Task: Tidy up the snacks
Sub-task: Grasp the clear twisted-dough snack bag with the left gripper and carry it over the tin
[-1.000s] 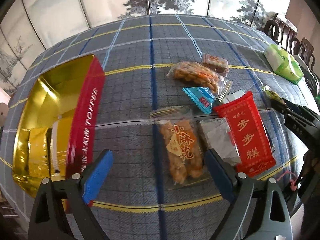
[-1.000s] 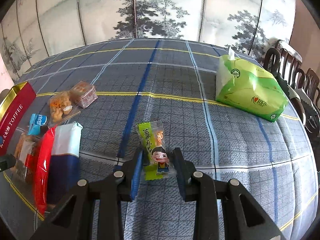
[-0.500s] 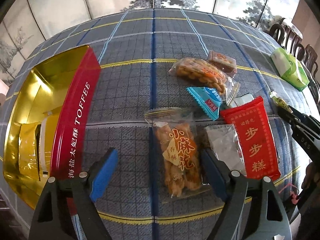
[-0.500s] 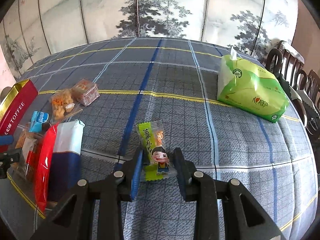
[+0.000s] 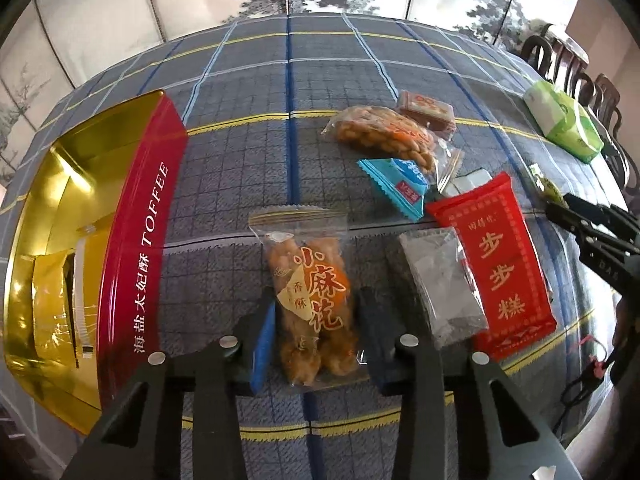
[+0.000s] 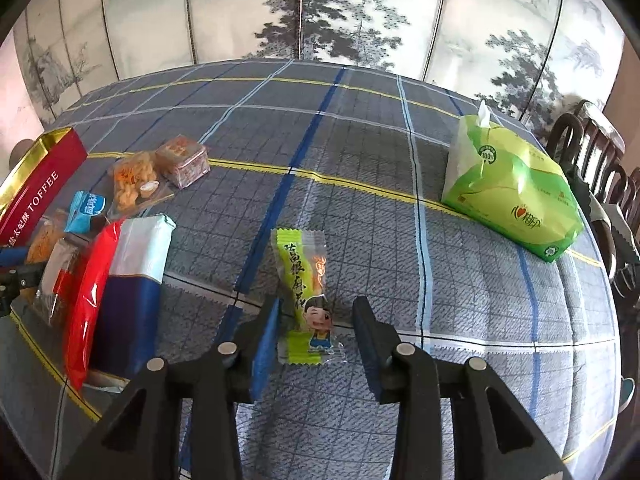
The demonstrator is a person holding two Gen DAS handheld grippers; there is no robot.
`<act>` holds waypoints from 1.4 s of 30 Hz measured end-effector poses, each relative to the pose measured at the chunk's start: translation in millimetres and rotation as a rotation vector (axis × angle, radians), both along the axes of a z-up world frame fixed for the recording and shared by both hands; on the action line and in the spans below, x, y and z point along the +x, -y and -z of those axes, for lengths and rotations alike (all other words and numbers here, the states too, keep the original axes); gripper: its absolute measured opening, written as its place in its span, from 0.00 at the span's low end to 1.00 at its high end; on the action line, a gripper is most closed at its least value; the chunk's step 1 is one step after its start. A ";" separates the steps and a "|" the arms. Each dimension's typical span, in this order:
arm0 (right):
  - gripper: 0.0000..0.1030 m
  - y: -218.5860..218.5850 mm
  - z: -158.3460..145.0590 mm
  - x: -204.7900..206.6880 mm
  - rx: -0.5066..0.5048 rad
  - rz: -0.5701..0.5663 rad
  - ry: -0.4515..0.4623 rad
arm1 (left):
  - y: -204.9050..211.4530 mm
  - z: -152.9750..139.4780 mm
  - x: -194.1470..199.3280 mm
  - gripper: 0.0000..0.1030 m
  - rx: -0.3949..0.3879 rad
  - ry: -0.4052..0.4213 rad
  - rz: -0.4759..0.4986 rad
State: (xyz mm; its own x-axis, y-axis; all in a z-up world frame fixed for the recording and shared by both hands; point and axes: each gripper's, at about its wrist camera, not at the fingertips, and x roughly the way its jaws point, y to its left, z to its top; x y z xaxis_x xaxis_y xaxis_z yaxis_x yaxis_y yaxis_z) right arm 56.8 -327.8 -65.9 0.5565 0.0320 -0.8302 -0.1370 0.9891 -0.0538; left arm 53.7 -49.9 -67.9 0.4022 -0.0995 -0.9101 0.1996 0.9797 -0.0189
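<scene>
In the left wrist view my left gripper (image 5: 316,340) is closed on the lower half of a clear bag of fried dough twists (image 5: 310,300) lying on the checked tablecloth. An open red and gold toffee tin (image 5: 92,248) stands to its left. In the right wrist view my right gripper (image 6: 316,340) stands partly closed around a small green snack packet (image 6: 306,288) with a cartoon boy; gaps show on both sides of the packet. It also shows at the right edge of the left wrist view (image 5: 560,206).
Right of the twists bag lie a grey sachet (image 5: 440,276), a red cake pack (image 5: 496,268), a blue wafer packet (image 5: 396,184), a bag of fried snacks (image 5: 384,136) and a small brown box (image 5: 426,110). A green tissue pack (image 6: 512,192) lies far right, chairs behind it.
My left gripper has moved forward and right over the twists bag and closed its jaws from wide open onto it. My right gripper and the green packet have hardly moved.
</scene>
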 end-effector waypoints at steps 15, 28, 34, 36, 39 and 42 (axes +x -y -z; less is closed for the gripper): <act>0.26 -4.4 1.2 -6.0 0.023 0.047 0.027 | -4.7 -8.0 -12.1 0.33 -0.017 0.012 0.025; 0.25 -7.2 5.1 -7.1 0.029 0.171 0.085 | -12.3 -25.2 -24.0 0.33 -0.030 0.050 0.029; 0.25 -8.3 5.5 -7.3 0.017 0.172 0.086 | -18.3 -38.8 -28.0 0.33 -0.040 0.076 0.026; 0.25 -8.9 5.6 -7.3 0.018 0.172 0.085 | -22.1 -44.5 -28.5 0.33 -0.047 0.087 0.021; 0.25 -8.3 5.5 -7.3 0.017 0.172 0.086 | -29.7 -55.0 -28.9 0.33 -0.055 0.107 0.013; 0.25 -9.1 5.6 -7.3 0.013 0.172 0.086 | -41.9 -66.5 -28.2 0.33 -0.039 0.146 -0.008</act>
